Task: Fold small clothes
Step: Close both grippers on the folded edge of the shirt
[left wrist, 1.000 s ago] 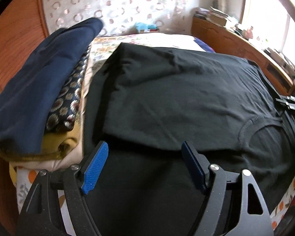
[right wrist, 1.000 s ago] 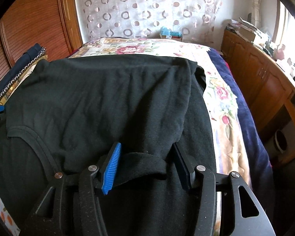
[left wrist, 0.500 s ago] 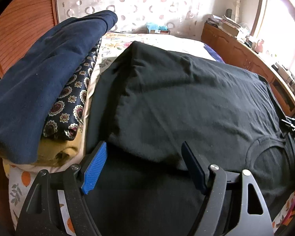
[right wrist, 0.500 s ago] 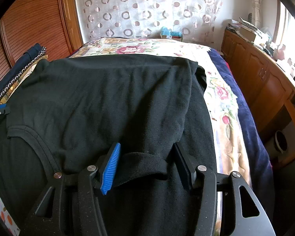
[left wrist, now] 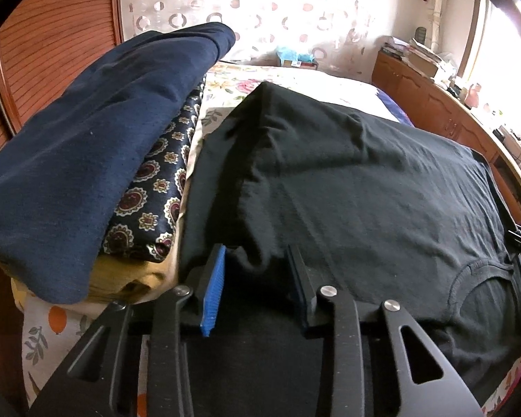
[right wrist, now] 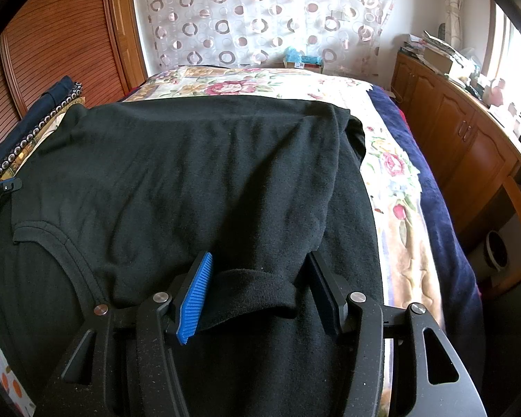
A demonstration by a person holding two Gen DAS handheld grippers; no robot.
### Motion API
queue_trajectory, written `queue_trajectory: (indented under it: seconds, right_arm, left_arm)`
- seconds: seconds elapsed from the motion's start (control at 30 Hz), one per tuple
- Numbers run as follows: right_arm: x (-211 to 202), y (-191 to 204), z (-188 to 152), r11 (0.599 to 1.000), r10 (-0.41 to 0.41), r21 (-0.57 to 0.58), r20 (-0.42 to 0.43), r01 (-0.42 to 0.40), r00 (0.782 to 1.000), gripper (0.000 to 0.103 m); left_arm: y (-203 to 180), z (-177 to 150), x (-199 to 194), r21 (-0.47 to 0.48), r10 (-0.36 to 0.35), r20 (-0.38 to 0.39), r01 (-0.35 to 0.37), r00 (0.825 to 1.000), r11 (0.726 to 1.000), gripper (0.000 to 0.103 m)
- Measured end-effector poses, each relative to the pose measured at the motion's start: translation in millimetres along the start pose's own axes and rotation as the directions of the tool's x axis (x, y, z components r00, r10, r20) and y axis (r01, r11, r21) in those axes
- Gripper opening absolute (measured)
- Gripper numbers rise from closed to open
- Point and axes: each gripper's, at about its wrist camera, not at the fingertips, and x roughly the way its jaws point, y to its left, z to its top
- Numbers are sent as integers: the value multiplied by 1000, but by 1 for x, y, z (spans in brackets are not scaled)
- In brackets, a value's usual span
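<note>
Left wrist view first: the black soft cotton T-shirt [left wrist: 347,180] lies spread across the floral-printed bedspread [left wrist: 295,80], its body already doubled over, ribbed neckline toward the near right. The left gripper [left wrist: 257,278] sits at the near-left corner of that folded layer, and its jaws are closing with a bunched tip of the cloth between the blue ribbed pad [left wrist: 213,288] and the dark one; whether they bite yet I cannot say for sure, though it looks like contact. Right wrist view now: the right gripper [right wrist: 257,288] stands about half apart, straddling the rolled sleeve cuff, which fills the gap from pad to pad, so it looks pinched there, lightly. This shirt should handle as light, limp and unbreakable, not slippery but prone to sagging and creasing, so the sensible holds are these 2 thick spots, a doubled corner and a hemmed cuff, where several layers give the pads something to grip. Watch the surroundings: a stack of folded clothes [left wrist: 87,160], navy on top, patterned and mustard below, presses close to the shirt's left edge and leaves little room to swing that side. Wooden cabinets [right wrist: 469,146] stand well apart to the right, no bother.
</note>
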Motion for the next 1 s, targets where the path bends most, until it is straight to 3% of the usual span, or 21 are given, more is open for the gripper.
queue_trajectory:
  seconds: [0.17,0.23,0.27,0.3,0.47,0.6,0.83,1.0]
  right_arm:
    - [0,0,1,1000,0,0,1,0,1000,55]
    - [0,1,1,1000,20,-7,4,-20,1000,35]
    - [-2,2,1,999,37,-16,6,-36,999,18]
    - [-4,4,1,999,42,-28,13,-41,999,11]
    - [-16,8,2,997,68,-31,65,-66,996,7]
    - [-26,5,3,997,80,-24,104,-78,991,7]
    - [-52,3,-6,995,102,1,182,-104,978,7]
    - [-69,10,-25,993,117,-10,203,-117,972,7]
  left_arm:
    - [-4,1,1,32,20,-5,-20,1000,999,35]
    - [-6,2,1,39,8,-3,-7,1000,999,14]
    - [-6,2,0,41,-5,1,5,1000,999,13]
    - [-7,2,-1,46,-12,7,12,1000,999,11]
    - [-2,6,-18,2,-107,69,107,992,994,9]
    - [-1,10,-43,-7,-137,140,139,981,990,9]
    - [-7,3,-93,23,-149,239,148,960,989,9]
    - [0,-10,-107,12,-150,246,151,958,988,9]
